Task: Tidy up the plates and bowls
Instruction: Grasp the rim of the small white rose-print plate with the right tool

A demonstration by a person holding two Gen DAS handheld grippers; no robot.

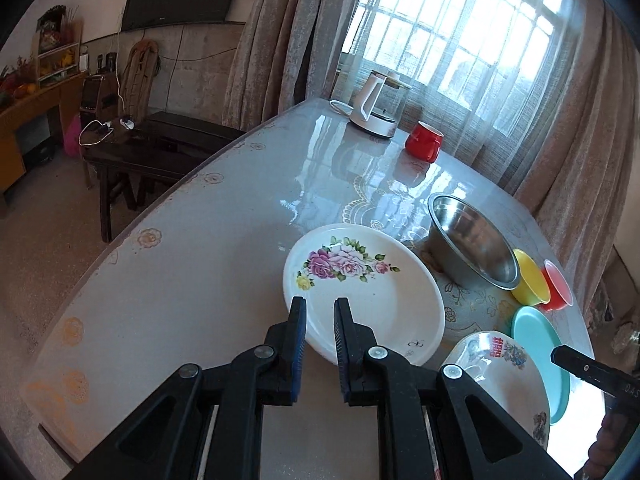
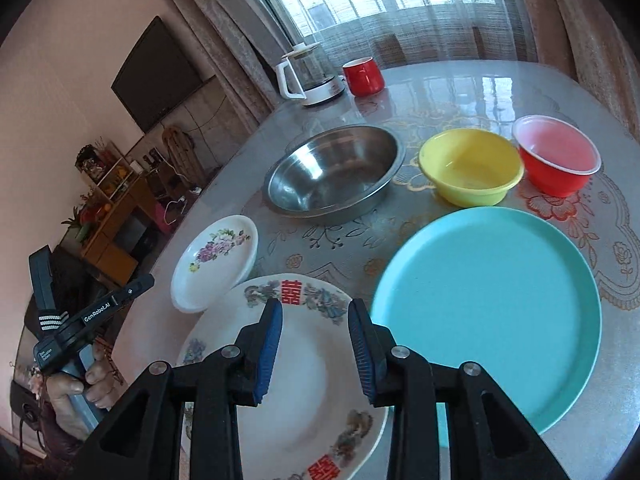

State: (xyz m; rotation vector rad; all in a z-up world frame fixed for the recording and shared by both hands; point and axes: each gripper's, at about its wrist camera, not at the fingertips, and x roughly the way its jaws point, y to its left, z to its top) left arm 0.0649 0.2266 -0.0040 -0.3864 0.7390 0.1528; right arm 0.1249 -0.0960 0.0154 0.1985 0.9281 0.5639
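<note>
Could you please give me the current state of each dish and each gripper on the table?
Rose plate: upright, empty, rim against the red-character plate.
Red-character plate: upright, empty.
Teal plate: flat, empty.
Steel bowl: upright, empty.
Yellow bowl: upright, empty.
Red bowl: upright, empty.
Left gripper: holding nothing.
Right gripper: open, holding nothing.

Both grippers are showing black plastic linkage arms with round silver rivets at the pivots. The left gripper (image 1: 320, 308) is carrying ribbed blue pads on its fingers (image 1: 298, 328). The right gripper (image 2: 314, 312) is wearing the same blue pads. At nine o'clock in the right view, white "GenRobot.AI" lettering is running along the left gripper's black body, above a blue-grey handle.
</note>
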